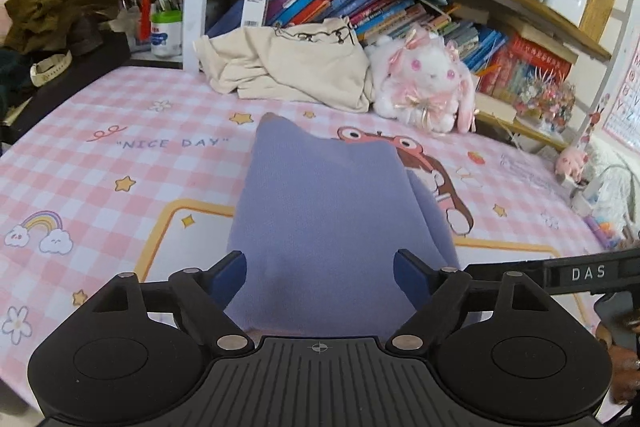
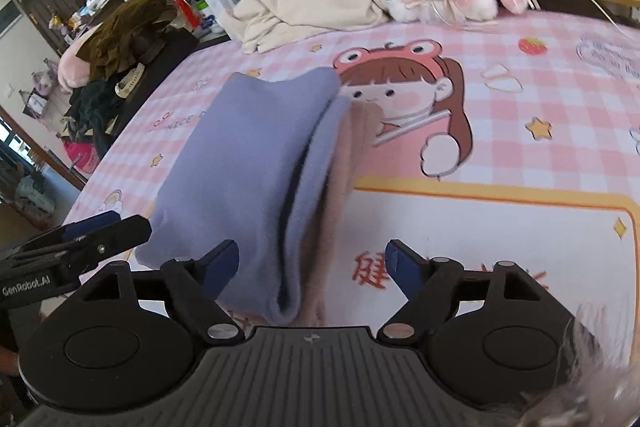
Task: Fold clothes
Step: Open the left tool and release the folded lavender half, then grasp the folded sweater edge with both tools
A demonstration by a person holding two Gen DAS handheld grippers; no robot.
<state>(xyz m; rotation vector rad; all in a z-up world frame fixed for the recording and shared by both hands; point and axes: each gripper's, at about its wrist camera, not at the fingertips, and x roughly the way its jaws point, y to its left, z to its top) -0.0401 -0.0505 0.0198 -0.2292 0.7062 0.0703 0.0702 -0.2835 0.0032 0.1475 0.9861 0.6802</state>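
A lavender garment [image 1: 328,203] lies folded into a narrow stack on the pink chequered mat [image 1: 120,163]. In the right wrist view the lavender garment [image 2: 240,163] shows a pale pink inner layer along its right edge. My left gripper [image 1: 320,267] is open, its blue pads either side of the near end of the stack. My right gripper [image 2: 312,259] is open too, straddling the stack's right edge and near corner. The left gripper [image 2: 80,231] shows at the left of the right wrist view, and the right gripper's body [image 1: 588,273] at the right of the left wrist view.
A crumpled cream garment [image 1: 288,67] and a white-and-pink plush rabbit [image 1: 428,83] sit at the mat's far edge, against a bookshelf [image 1: 360,3]. Dark olive clothes [image 1: 60,7] and a watch [image 1: 50,69] lie on a black surface at the far left. Small toys crowd the right edge [image 1: 576,167].
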